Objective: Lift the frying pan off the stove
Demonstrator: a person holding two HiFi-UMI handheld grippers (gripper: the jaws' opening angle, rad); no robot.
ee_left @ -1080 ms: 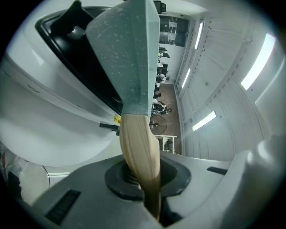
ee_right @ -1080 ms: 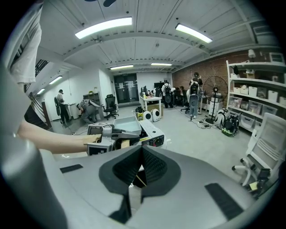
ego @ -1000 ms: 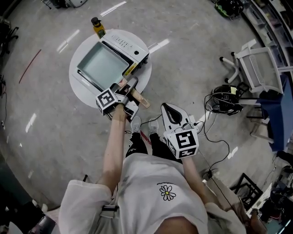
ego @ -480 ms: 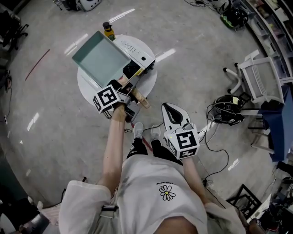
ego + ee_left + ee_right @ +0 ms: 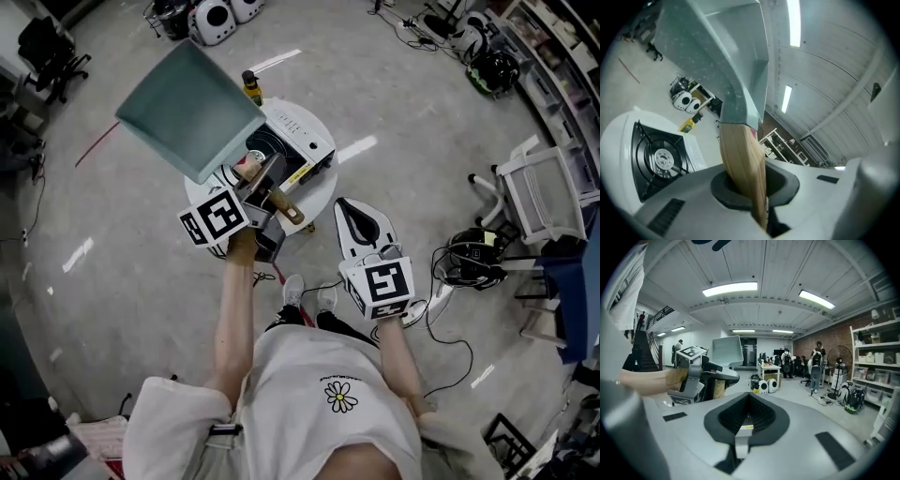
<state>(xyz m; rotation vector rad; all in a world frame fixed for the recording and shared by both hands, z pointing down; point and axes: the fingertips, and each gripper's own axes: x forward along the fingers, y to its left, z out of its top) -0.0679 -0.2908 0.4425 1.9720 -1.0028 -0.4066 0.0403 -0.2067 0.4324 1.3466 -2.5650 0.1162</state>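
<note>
head view: frying pan (image 5: 192, 112), lately on stove (image 5: 298, 141), now well clear, lift done; left tool (image 5: 262, 192) clamped on handle (image 5: 284, 203), right tool (image 5: 364, 225) closed, empty.

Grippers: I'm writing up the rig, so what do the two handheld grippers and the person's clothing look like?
The left gripper and right gripper have smooth pale grey shells with a black-lined notch at the front. Each carries a cube of black-and-white square markers. The person wears a white short-sleeved T-shirt with a daisy print.
</note>
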